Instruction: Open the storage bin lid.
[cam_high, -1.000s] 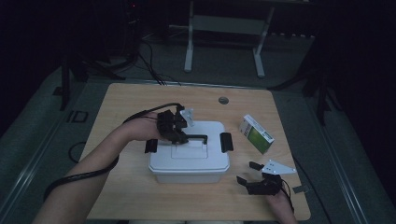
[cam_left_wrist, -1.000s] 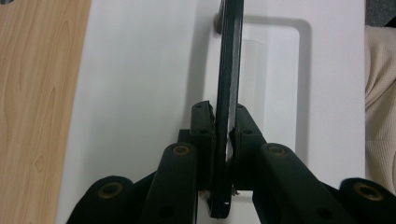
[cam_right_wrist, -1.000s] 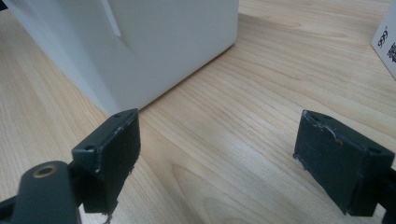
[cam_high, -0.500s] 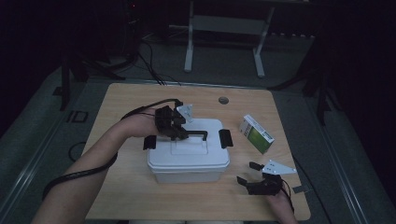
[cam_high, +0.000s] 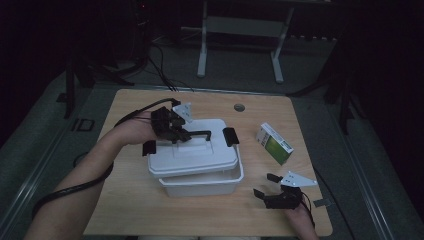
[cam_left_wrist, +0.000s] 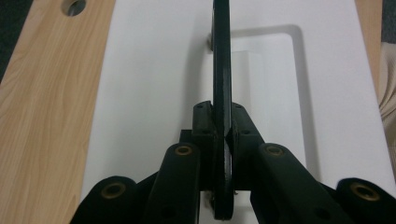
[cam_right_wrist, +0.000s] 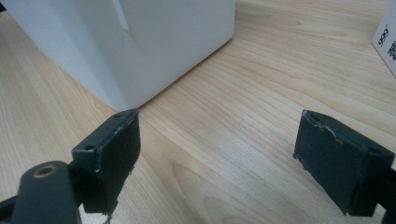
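Note:
A white storage box (cam_high: 205, 184) stands mid-table. Its white lid (cam_high: 200, 152) hangs tilted just above it, shifted a little left, with a black latch (cam_high: 230, 136) at each end. My left gripper (cam_high: 181, 131) is shut on the lid's black handle (cam_high: 200, 134). In the left gripper view the handle (cam_left_wrist: 222, 70) runs thin between the closed jaws (cam_left_wrist: 223, 126) over the lid (cam_left_wrist: 149, 70). My right gripper (cam_high: 265, 186) rests open on the table at the front right, nothing between its jaws. The right gripper view has it (cam_right_wrist: 229, 144) facing the box's corner (cam_right_wrist: 154, 37).
A green and white carton (cam_high: 274, 143) lies right of the box, its edge showing in the right gripper view (cam_right_wrist: 386, 42). The wooden table (cam_high: 125, 210) has a round hole (cam_high: 239, 107) near its far edge. A cable trails from the left forearm off the left side.
The left gripper has lifted the lid by its handle off the box and carried it slightly left. The right gripper has stayed in place.

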